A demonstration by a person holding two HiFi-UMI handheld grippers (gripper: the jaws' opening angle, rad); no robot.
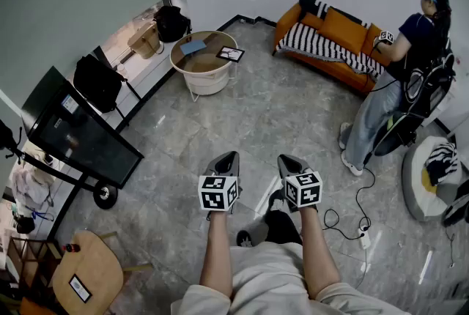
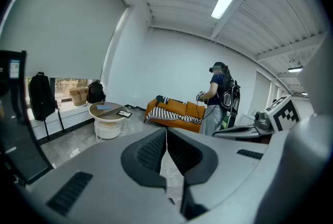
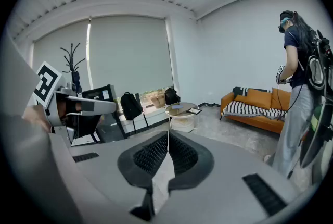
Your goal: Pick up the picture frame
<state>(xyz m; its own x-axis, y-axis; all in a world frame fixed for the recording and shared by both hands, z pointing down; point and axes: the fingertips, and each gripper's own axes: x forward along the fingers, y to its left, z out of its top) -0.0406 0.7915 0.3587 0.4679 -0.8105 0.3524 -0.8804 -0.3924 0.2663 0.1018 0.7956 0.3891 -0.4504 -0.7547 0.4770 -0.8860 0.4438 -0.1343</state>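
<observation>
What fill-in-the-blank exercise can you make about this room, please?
The dark rectangular picture frame lies on the round brown-topped ____.
The left tongs and the right tongs are both ____ and empty.
The black-and-white striped blanket lies on the ____ sofa.
Missing words: table; shut; orange.

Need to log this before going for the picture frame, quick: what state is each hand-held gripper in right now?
Left hand-held gripper: closed, jaws together, holding nothing.
Right hand-held gripper: closed, jaws together, holding nothing.
</observation>
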